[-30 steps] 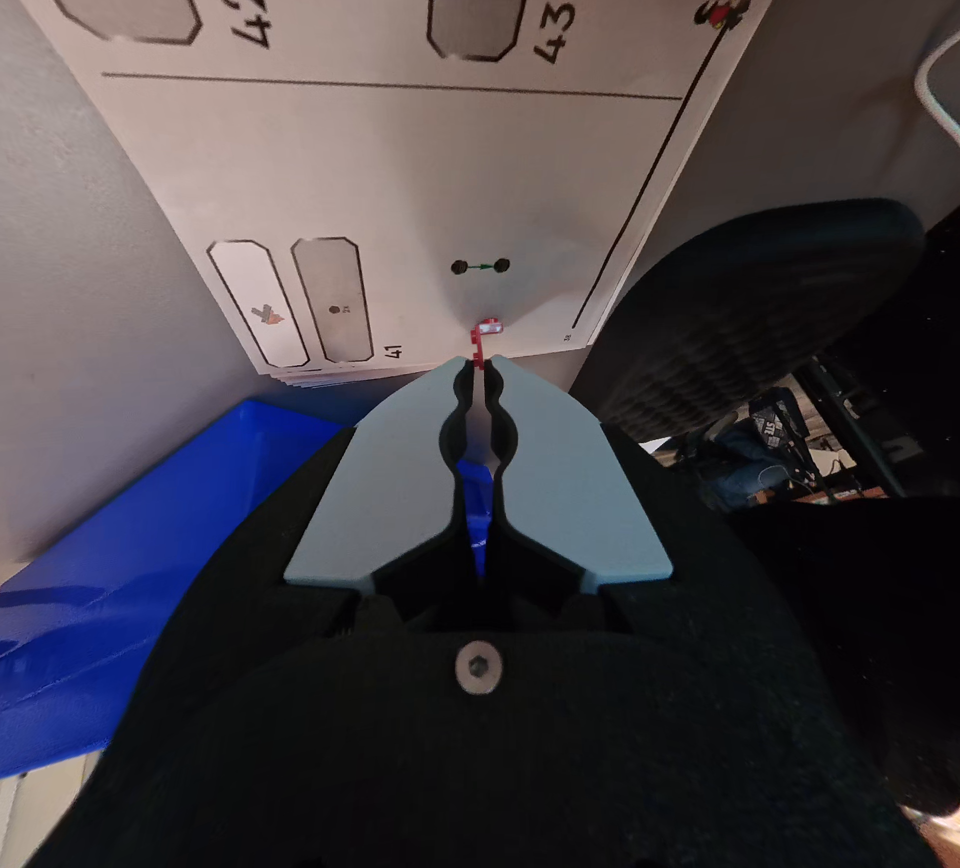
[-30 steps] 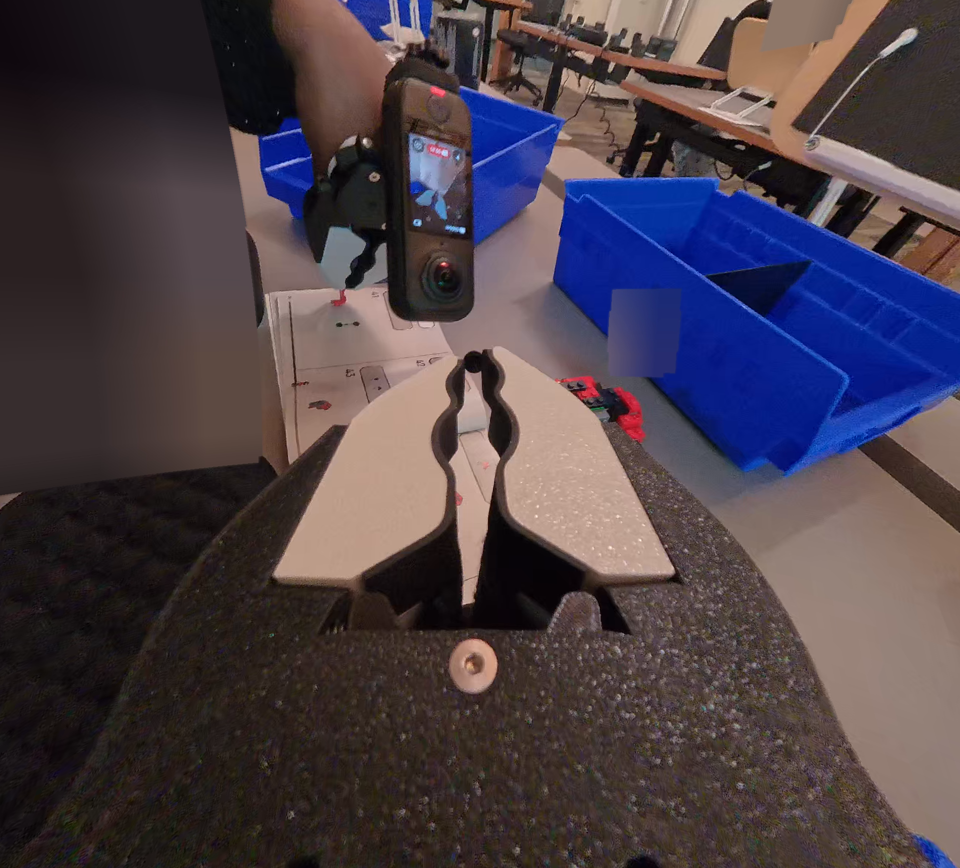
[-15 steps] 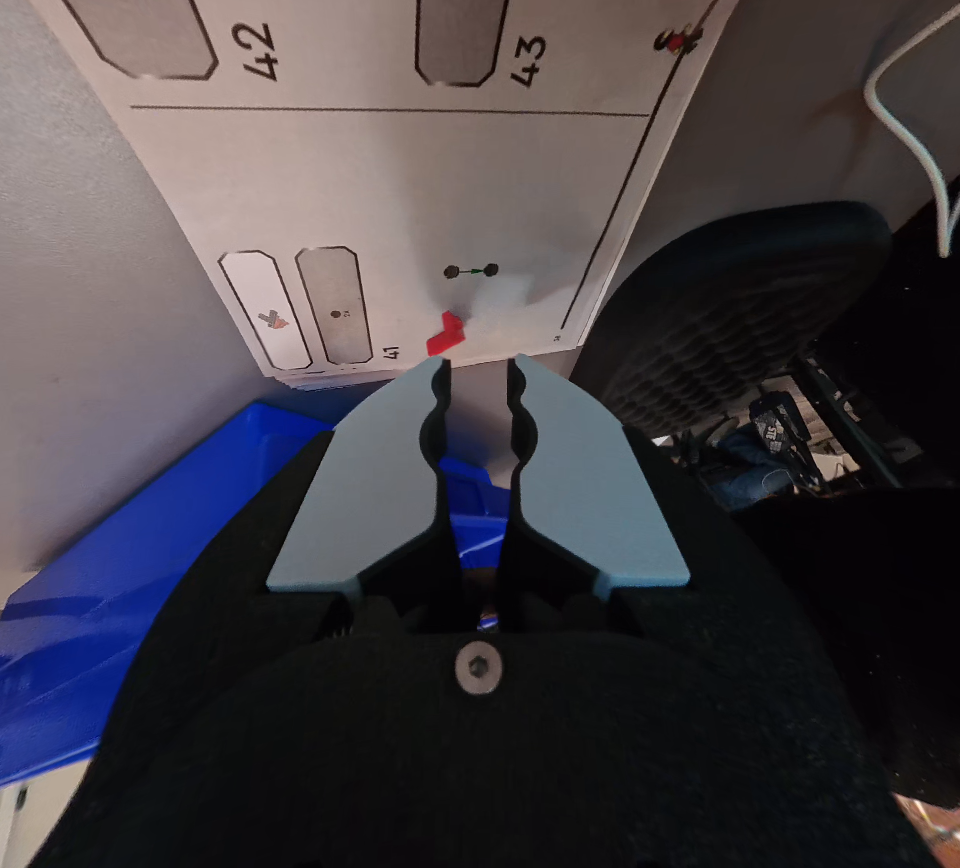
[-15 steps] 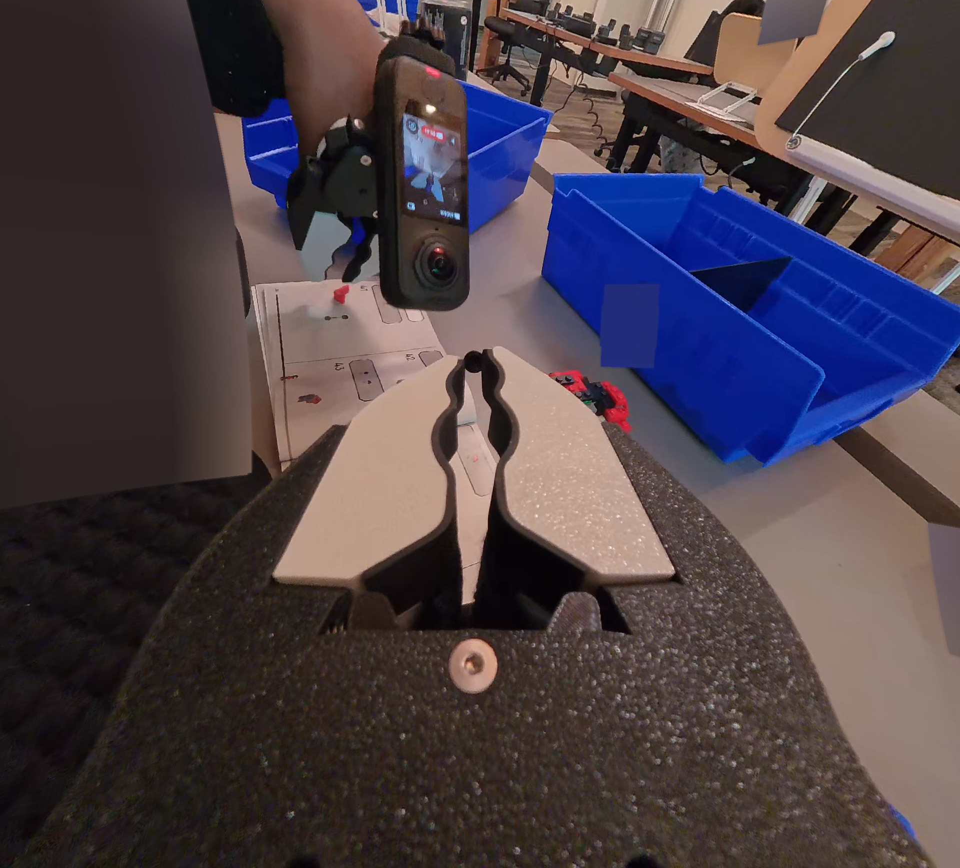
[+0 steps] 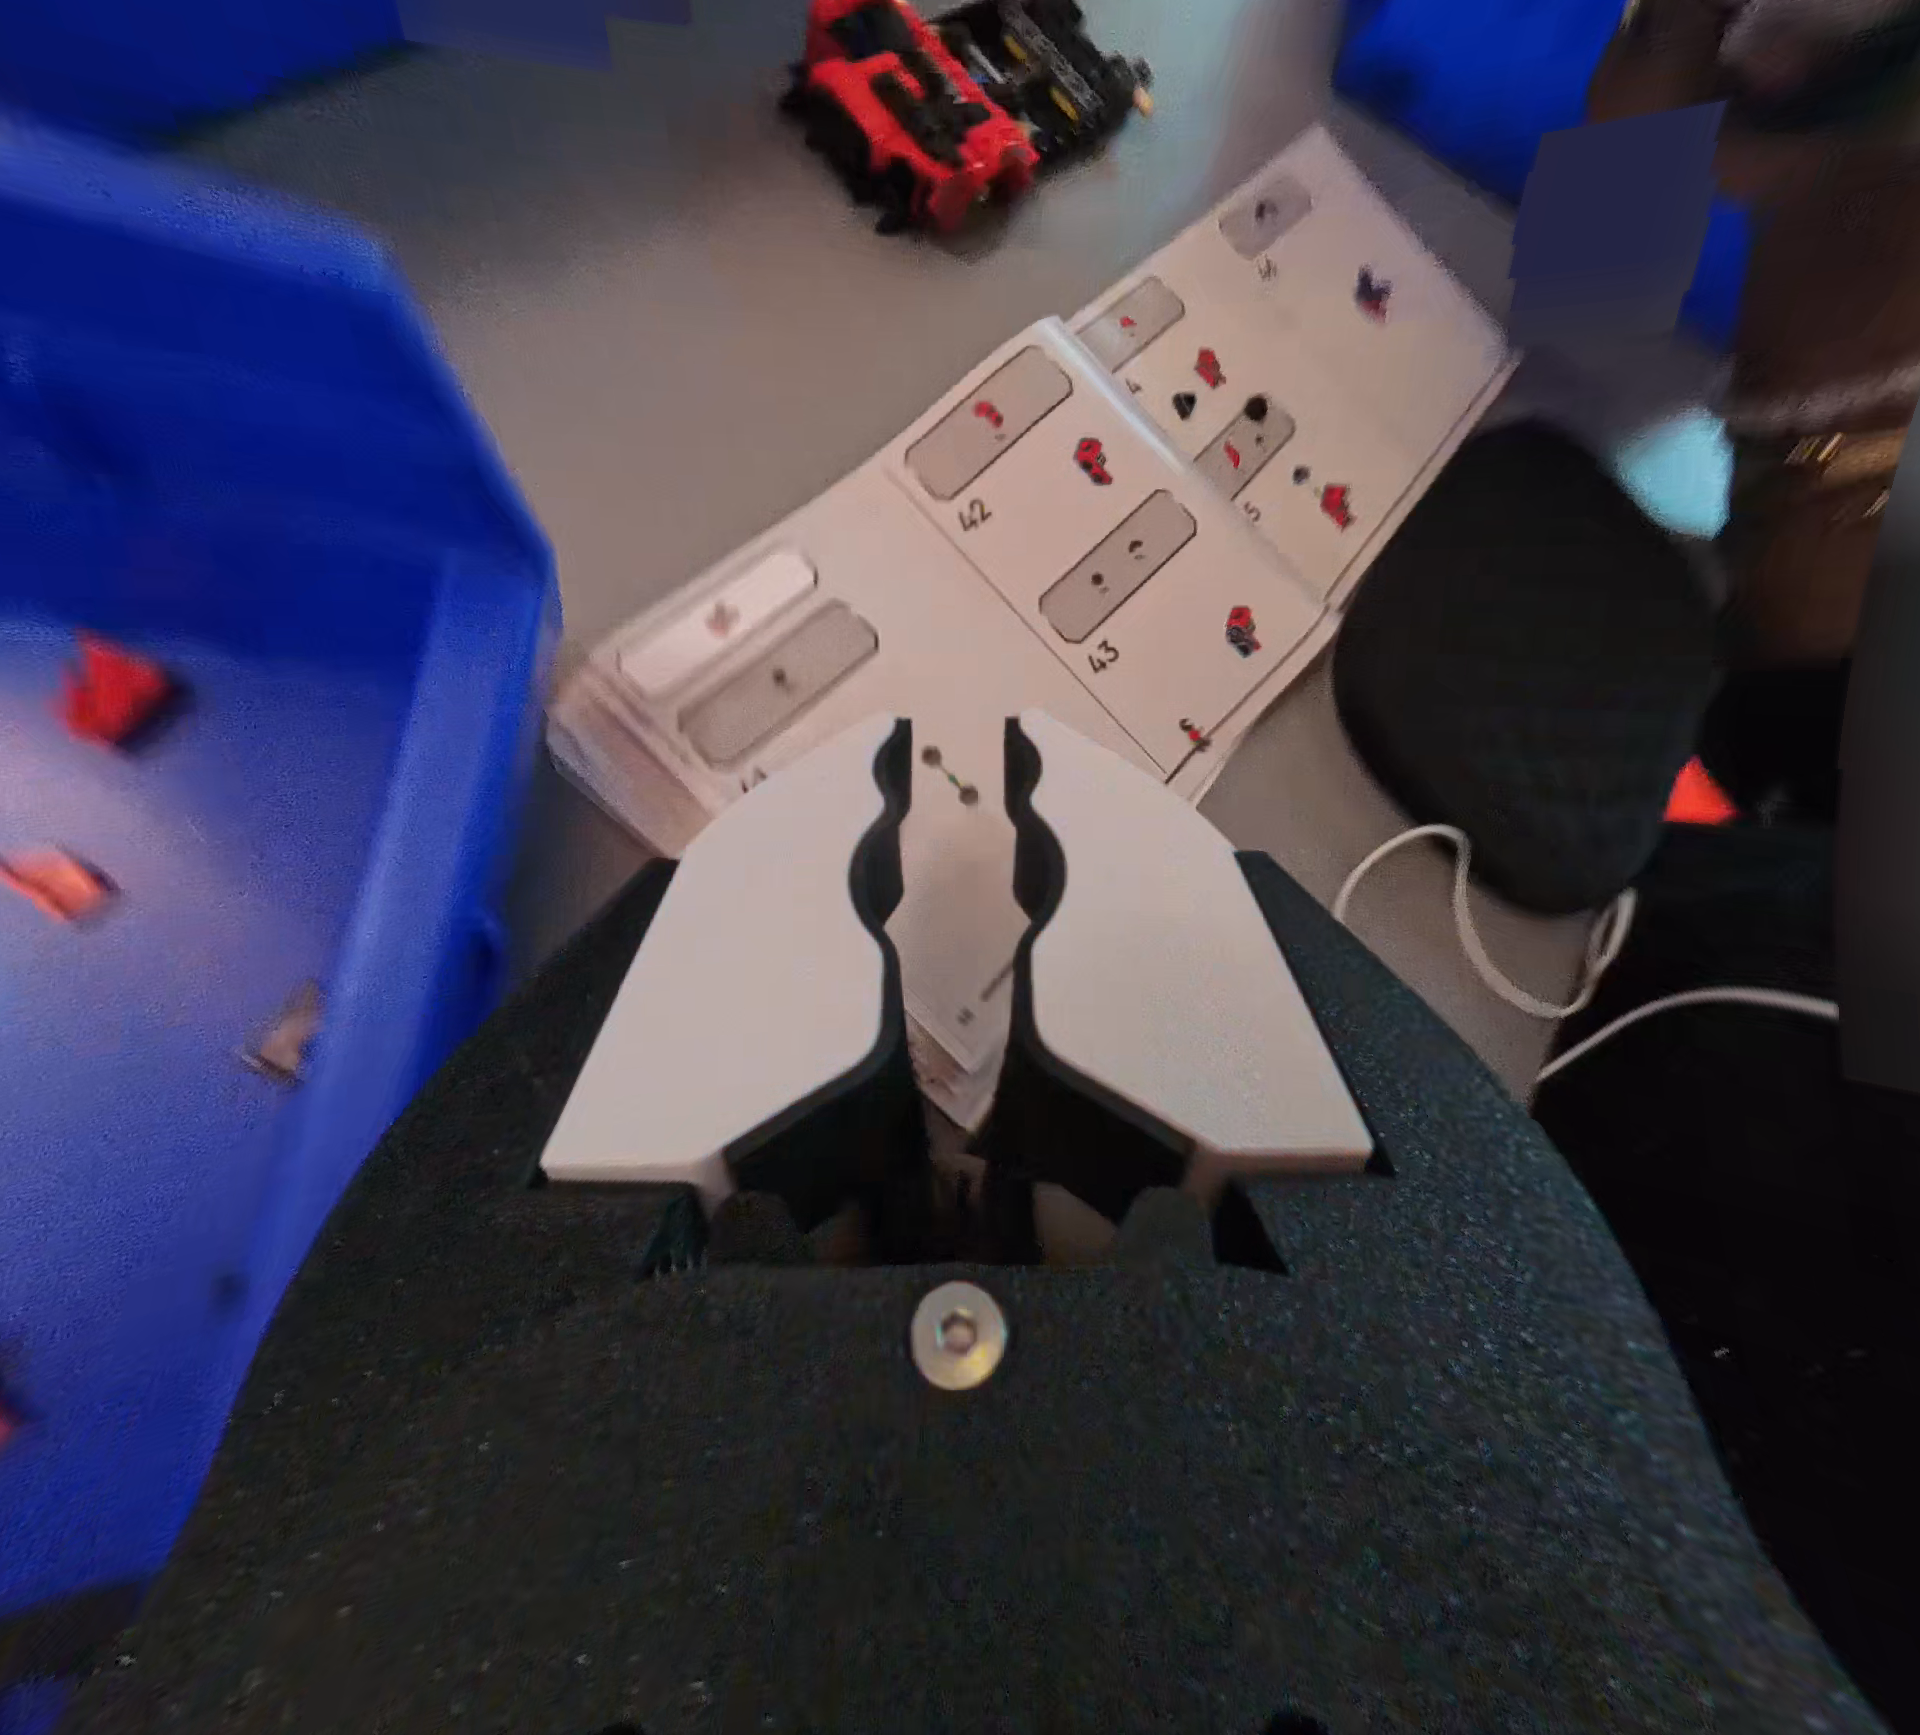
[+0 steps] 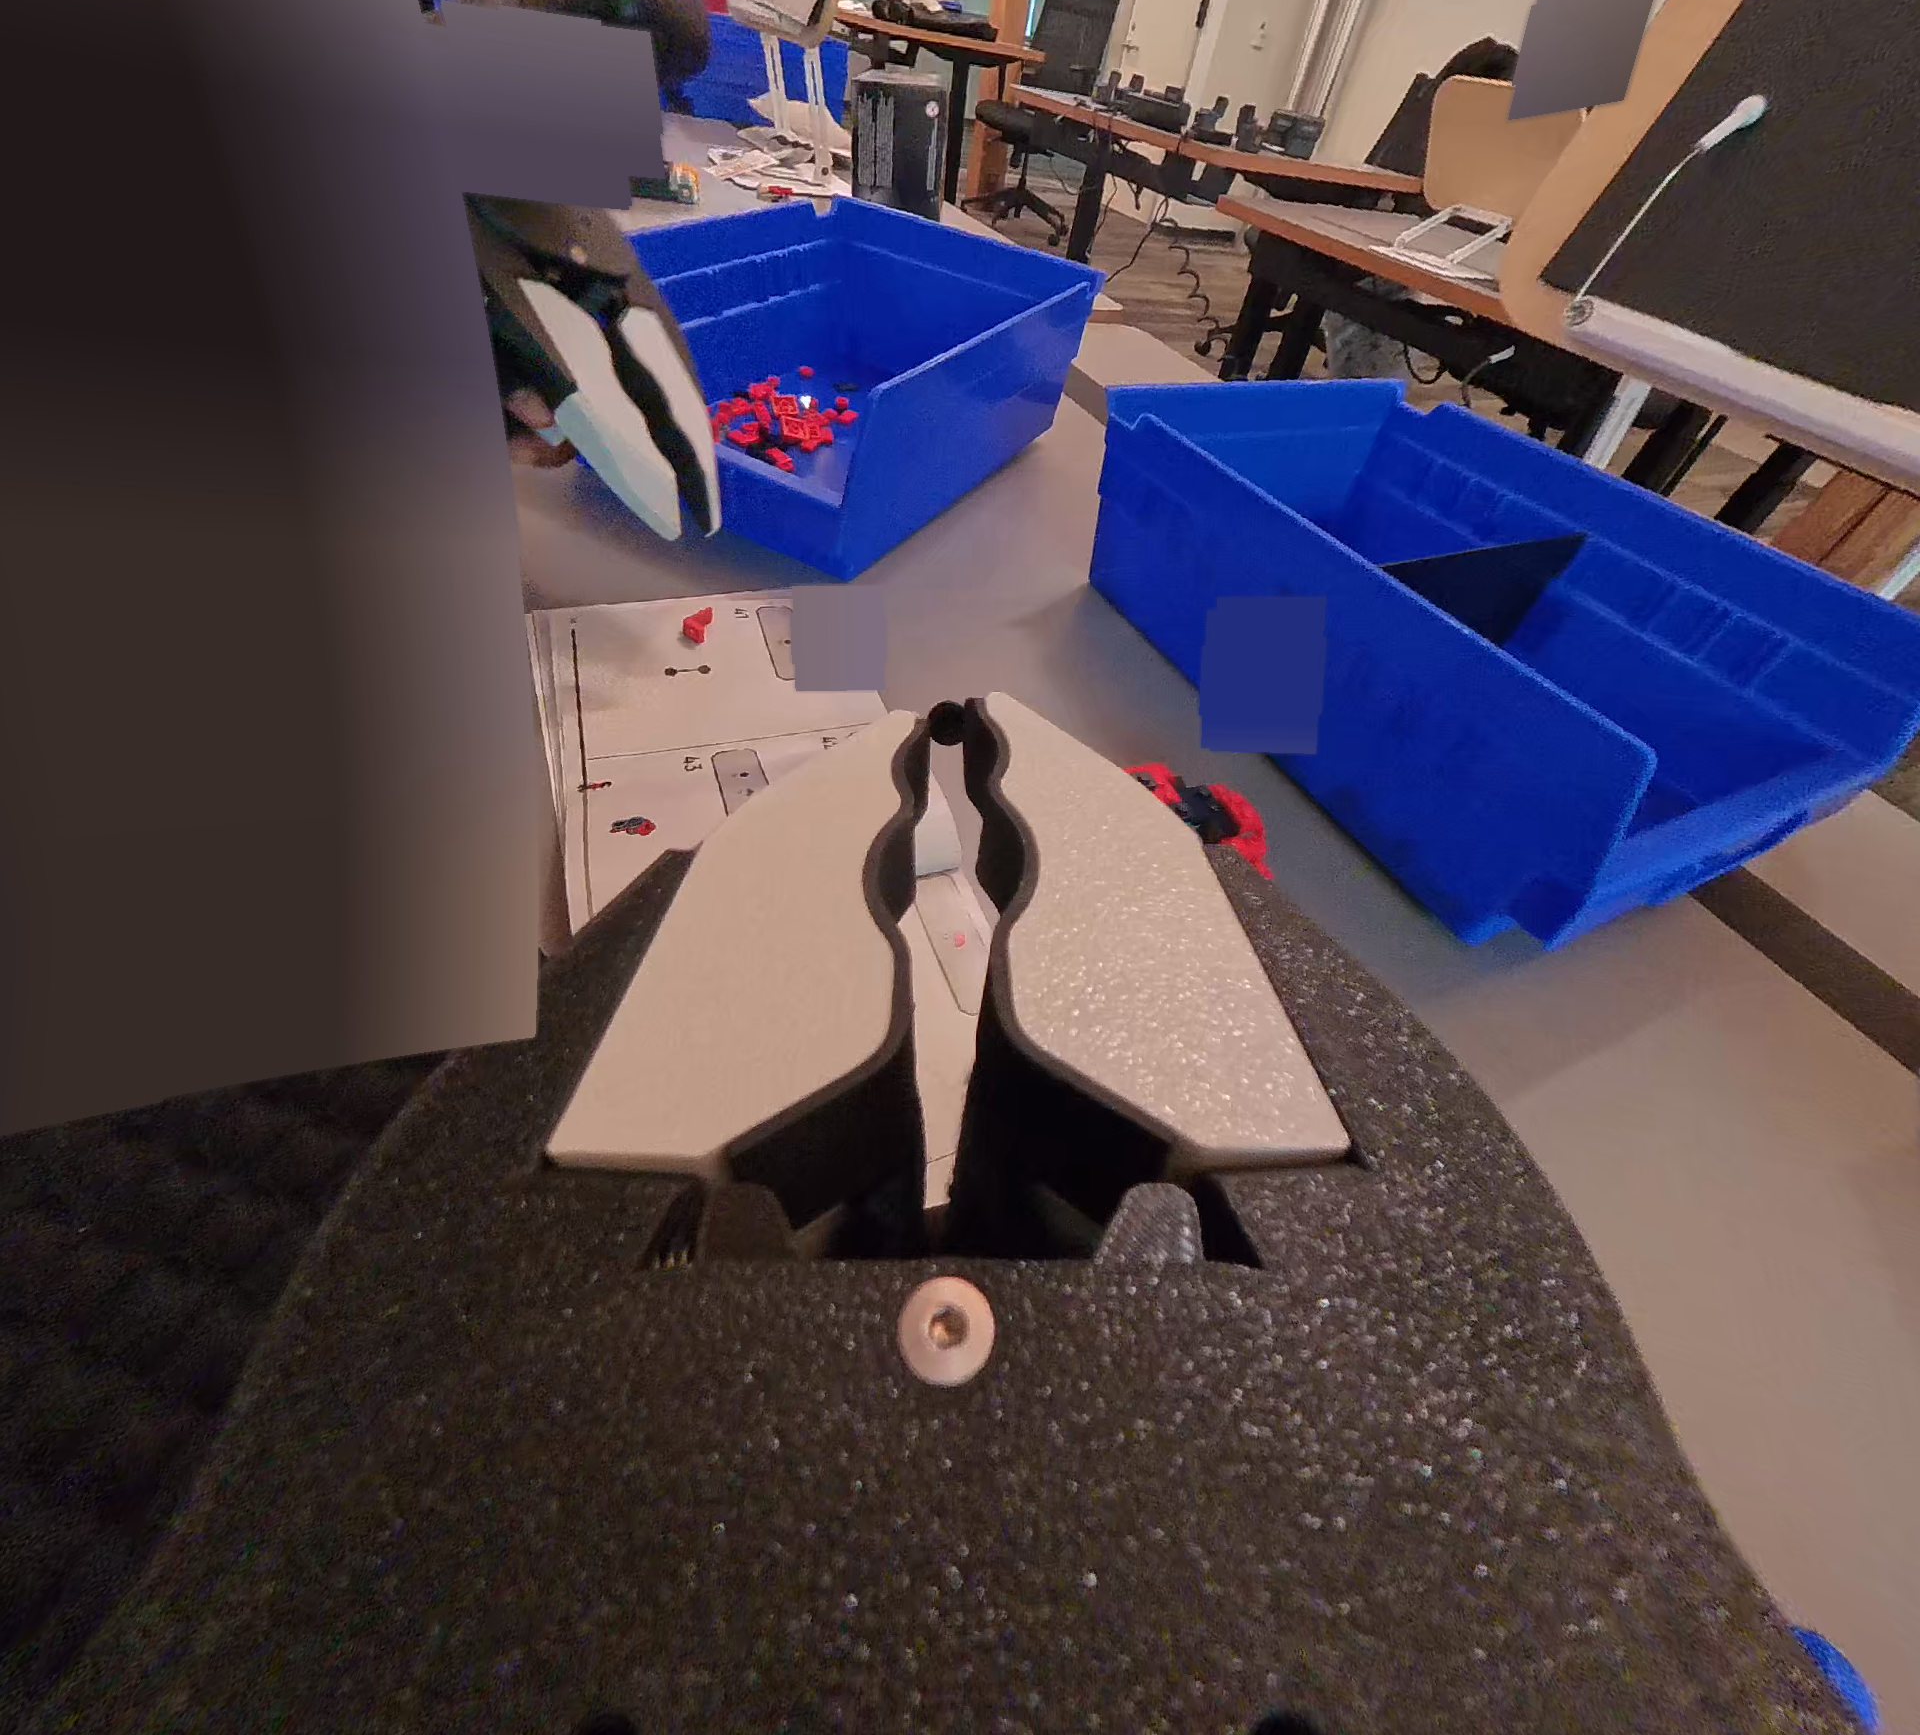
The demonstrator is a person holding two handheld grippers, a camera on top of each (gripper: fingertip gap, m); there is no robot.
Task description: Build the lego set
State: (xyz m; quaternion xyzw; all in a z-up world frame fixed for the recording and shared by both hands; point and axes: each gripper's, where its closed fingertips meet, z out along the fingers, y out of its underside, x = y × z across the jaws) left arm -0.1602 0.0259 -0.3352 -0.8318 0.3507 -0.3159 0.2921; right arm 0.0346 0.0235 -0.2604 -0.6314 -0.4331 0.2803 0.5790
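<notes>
Red and black lego model (image 5: 951,101) lies on the grey desk (image 5: 623,314) at upper centre, long axis slanting upper left to lower right, beyond a printed instruction booklet (image 5: 1039,563). Left tool (image 5: 954,735) gapes empty. Right tool (image 6: 948,717) pinches a small black piece (image 6: 945,723); a red piece (image 6: 698,623) rests on the booklet.

White cable (image 5: 1475,937) on grey table (image 6: 1558,1062); office chair (image 6: 1023,127) behind.

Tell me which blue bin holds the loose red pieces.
The far bin, beside the left gripper: red pieces lie piled on its floor. The near bin, on the right, shows only a dark divider.
</notes>
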